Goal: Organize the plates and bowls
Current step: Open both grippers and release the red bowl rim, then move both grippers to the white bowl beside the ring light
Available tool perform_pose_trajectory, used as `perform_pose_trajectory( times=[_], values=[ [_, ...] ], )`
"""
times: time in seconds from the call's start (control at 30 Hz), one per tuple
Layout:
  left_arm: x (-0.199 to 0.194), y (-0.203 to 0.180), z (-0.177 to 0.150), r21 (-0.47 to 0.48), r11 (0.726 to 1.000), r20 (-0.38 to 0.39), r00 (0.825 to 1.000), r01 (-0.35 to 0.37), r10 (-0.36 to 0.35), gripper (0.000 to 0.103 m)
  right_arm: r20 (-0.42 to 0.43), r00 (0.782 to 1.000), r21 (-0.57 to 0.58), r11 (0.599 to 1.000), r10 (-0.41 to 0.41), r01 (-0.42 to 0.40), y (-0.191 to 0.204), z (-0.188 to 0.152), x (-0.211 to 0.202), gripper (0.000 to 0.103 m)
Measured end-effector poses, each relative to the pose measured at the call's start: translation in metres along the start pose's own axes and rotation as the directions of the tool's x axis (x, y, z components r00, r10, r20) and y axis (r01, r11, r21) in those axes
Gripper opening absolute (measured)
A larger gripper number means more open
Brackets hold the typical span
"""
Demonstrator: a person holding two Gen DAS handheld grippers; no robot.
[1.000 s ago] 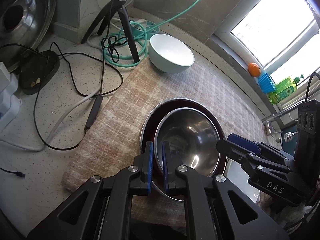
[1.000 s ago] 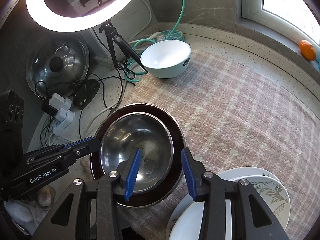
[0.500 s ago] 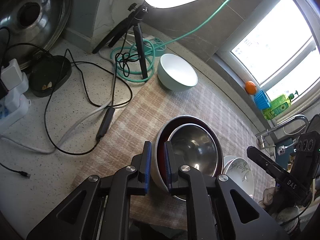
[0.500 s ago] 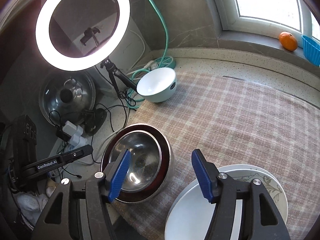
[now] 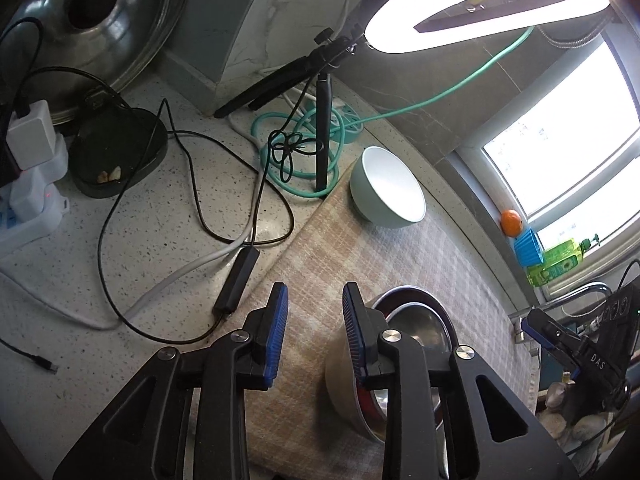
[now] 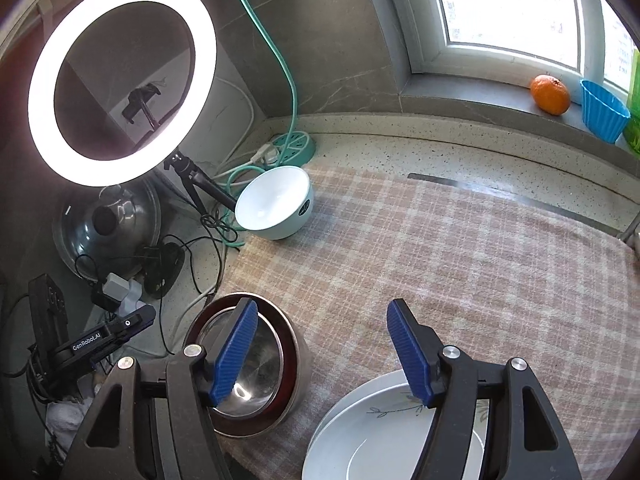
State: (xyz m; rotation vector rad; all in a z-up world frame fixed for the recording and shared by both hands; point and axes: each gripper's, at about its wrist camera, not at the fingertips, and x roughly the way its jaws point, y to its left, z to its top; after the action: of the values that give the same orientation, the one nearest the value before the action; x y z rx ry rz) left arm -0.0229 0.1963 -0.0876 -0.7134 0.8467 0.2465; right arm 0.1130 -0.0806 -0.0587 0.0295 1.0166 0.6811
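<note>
A: Speckled stone makes up the table (image 5: 132, 264), and a checked cloth (image 6: 440, 248) covers the part under the window. What is the left gripper (image 5: 314, 330) doing?

B: Its jaws are opening, with only cloth showing between the blue pads. It grasps nothing. The steel bowl (image 5: 416, 328), nested inside a dark red-lined bowl (image 5: 340, 384), sits just beside its right finger; whether that finger touches the outer bowl's wall I cannot tell.

A: And the right gripper (image 6: 320, 354)?

B: Also opening, and spread wider. Nothing is between its pads. From its own camera the left finger overlaps the nested bowls, which sit at the cloth's near left edge, and the right finger hangs over a stack of white plates (image 6: 372, 432). Touching or not, I cannot tell.

A: Any other dishes?

B: A pale green bowl (image 6: 276, 208), white inside, stands apart at the cloth's far corner, beside the ring light's tripod (image 5: 320, 92).
</note>
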Motion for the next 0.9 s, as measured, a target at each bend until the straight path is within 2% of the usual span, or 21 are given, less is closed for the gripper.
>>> perform_pose_trajectory(
  times=[0.07, 0.13, 0.3, 0.37, 0.53, 0.63, 0.8, 0.9],
  values=[
    [0.007, 0.003, 0.004, -0.007, 1.000, -0.006, 1.000, -0.004, 0.004, 0.026, -0.032, 0.999, -0.001, 1.000, -0.008, 0.008, 0.001, 0.010, 0.006, 0.063],
    [0.013, 0.006, 0.007, -0.025, 0.999, -0.011, 1.000, 0.020, -0.020, 0.026, -0.040, 0.999, 0.001, 1.000, 0.000, 0.000, 0.002, 0.019, 0.010, 0.064],
    [0.028, 0.007, 0.014, -0.070, 0.996, -0.018, 0.999, 0.049, -0.050, 0.025, -0.075, 0.994, 0.016, 0.997, 0.074, -0.073, 0.007, 0.051, 0.024, 0.063],
    [0.031, 0.000, 0.017, -0.063, 0.997, -0.018, 0.999, 0.048, -0.050, 0.025, -0.089, 0.992, 0.008, 0.996, 0.087, -0.087, 0.009, 0.065, 0.032, 0.059],
    [0.038, -0.024, 0.024, -0.004, 1.000, -0.023, 0.999, 0.024, -0.024, 0.025, -0.138, 0.983, -0.007, 0.993, 0.119, -0.121, 0.011, 0.100, 0.059, 0.053],
    [0.043, -0.039, 0.028, 0.033, 0.999, -0.016, 1.000, -0.022, 0.022, 0.023, -0.173, 0.978, -0.042, 0.991, 0.118, -0.127, 0.011, 0.116, 0.078, 0.049],
    [0.053, -0.068, 0.027, 0.131, 0.985, -0.010, 0.993, -0.114, 0.116, 0.023, -0.229, 0.966, -0.086, 0.986, 0.119, -0.142, 0.005, 0.130, 0.110, 0.043],
    [0.063, -0.077, 0.027, 0.163, 0.978, -0.029, 0.991, -0.127, 0.134, 0.023, -0.252, 0.960, -0.115, 0.982, 0.119, -0.152, 0.001, 0.135, 0.125, 0.042]
  ],
)
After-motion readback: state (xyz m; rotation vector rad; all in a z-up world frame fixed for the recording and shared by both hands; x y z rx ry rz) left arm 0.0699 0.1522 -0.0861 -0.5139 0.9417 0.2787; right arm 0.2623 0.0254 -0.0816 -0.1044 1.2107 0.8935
